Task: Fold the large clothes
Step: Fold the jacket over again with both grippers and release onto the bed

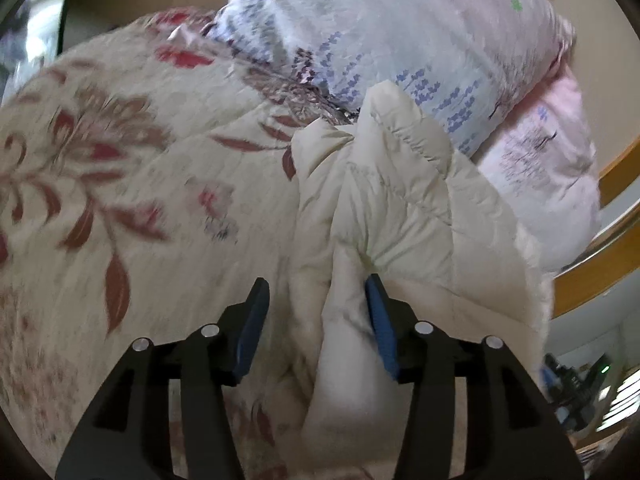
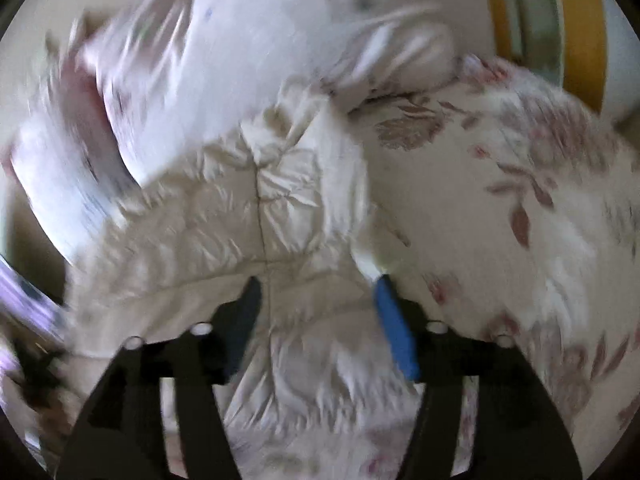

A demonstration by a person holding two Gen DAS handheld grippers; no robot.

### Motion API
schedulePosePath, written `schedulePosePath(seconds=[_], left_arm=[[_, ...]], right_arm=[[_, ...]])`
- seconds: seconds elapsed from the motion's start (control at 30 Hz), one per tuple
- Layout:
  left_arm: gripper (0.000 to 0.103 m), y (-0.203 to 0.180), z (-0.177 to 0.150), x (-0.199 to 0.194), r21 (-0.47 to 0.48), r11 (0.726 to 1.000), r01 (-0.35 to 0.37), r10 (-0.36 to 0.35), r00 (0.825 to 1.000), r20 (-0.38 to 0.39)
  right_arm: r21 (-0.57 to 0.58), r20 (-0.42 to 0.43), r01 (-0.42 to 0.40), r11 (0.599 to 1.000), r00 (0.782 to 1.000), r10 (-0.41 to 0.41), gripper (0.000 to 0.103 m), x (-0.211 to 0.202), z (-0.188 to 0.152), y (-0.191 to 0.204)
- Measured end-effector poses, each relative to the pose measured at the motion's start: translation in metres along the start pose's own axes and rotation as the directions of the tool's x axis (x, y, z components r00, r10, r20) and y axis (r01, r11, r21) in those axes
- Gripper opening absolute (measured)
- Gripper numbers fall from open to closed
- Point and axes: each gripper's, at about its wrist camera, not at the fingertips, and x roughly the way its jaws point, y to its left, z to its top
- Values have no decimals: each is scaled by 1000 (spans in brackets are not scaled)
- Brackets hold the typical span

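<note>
Well, you have no readable writing, brand or label anywhere in either view; the only marks are printed patterns on fabric.

Your left gripper (image 1: 316,294) points steeply down at the bed, its jaws standing apart at a middling width. A raised fold of the cream padded coat (image 1: 404,200) pokes up between them, lying against the right-hand blue pad (image 1: 380,328); the other pad is clear of it, so nothing is pinched. To the left of the coat spreads the floral bedspread (image 1: 112,168) with red leaves, and behind it sits a stack of folded quilts (image 1: 400,32) in pale pink and blue print. Only this view shows the wooden bed frame (image 1: 592,280) at the right and dark equipment beyond it.

Your right gripper (image 2: 318,292) also tilts down, jaws wider apart, hovering over the coat (image 2: 240,208), whose quilted panel and seam lie flat beneath and between the pads without being clamped. This view is blurred. It alone shows the bedspread (image 2: 500,200) to the coat's right and a yellow-brown band (image 2: 584,32) at the top right.
</note>
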Motion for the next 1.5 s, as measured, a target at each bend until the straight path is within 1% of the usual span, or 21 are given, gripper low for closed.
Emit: schedulePosePath(seconds=[0.07,0.1,0.17,0.23,0.3,0.37,0.47,0.5,0.57,0.7,0.77,0.93,1.0,1.07,1.23,1.33,1.37,1.43,1.47,1.5], left_arm=[[50,11,-8,-14,-47,998,49,-49,999,7],[50,15,-12,-19,-59,996,60,-59,998,13],[51,22,-21,-30,-86,994,67,-66,998,19],[51,29,-34,-42,-124,988,88,-85,996,24],[51,32,-46,-47,-150,983,105,-102,994,23],[54,33,-55,-47,-173,978,118,-118,993,11],[55,28,-71,-38,-204,969,136,-145,989,-32],[55,23,-76,-34,-205,968,144,-157,987,-44],[55,15,-80,-27,-204,968,147,-160,986,-46],[55,7,-77,-19,-234,959,160,-170,985,-25],[55,5,-76,-17,-250,954,164,-172,985,-11],[58,8,-78,-14,-321,922,215,-215,976,35],[59,9,-78,-12,-341,913,223,-219,974,51],[60,7,-76,-11,-342,912,225,-218,974,62],[60,3,-70,-5,-335,918,212,-193,977,91],[60,4,-67,-2,-344,912,222,-194,974,115],[60,5,-66,-2,-350,909,227,-195,973,123],[58,7,-65,0,-359,902,240,-203,969,138],[56,8,-65,1,-365,899,243,-204,968,143],[48,11,-64,3,-379,892,248,-207,968,144]], right_arm=[[99,2,-66,993,998,67,67,-18,-3,-19],[152,1,-92,984,996,93,69,-27,-6,-30],[217,-11,-110,970,993,115,69,-34,-11,-42],[289,-25,-123,950,990,135,69,-39,-24,-53],[348,-47,-123,929,988,148,69,-39,-33,-62],[379,-67,-150,913,980,189,69,-30,-36,-69],[427,-94,-185,885,964,247,69,-15,-41,-71],[434,-92,-209,876,957,274,69,-10,-41,-68],[435,-84,-218,874,956,281,71,-5,-41,-65],[464,-58,-242,852,952,302,72,3,-40,-66],[468,-50,-249,848,950,307,72,5,-41,-67],[478,-18,-283,831,943,332,72,4,-41,-70],[483,-4,-298,823,940,342,73,5,-39,-70],[483,2,-303,822,939,345,75,5,-38,-69],[479,24,-307,822,941,338,75,7,-35,-66],[476,42,-314,822,941,335,72,8,-33,-64],[474,43,-310,824,943,330,68,9,-32,-64],[472,43,-299,830,947,317,56,11,-33,-64],[472,43,-297,830,948,315,45,12,-34,-65],[474,45,-304,827,946,322,38,13,-35,-67]])
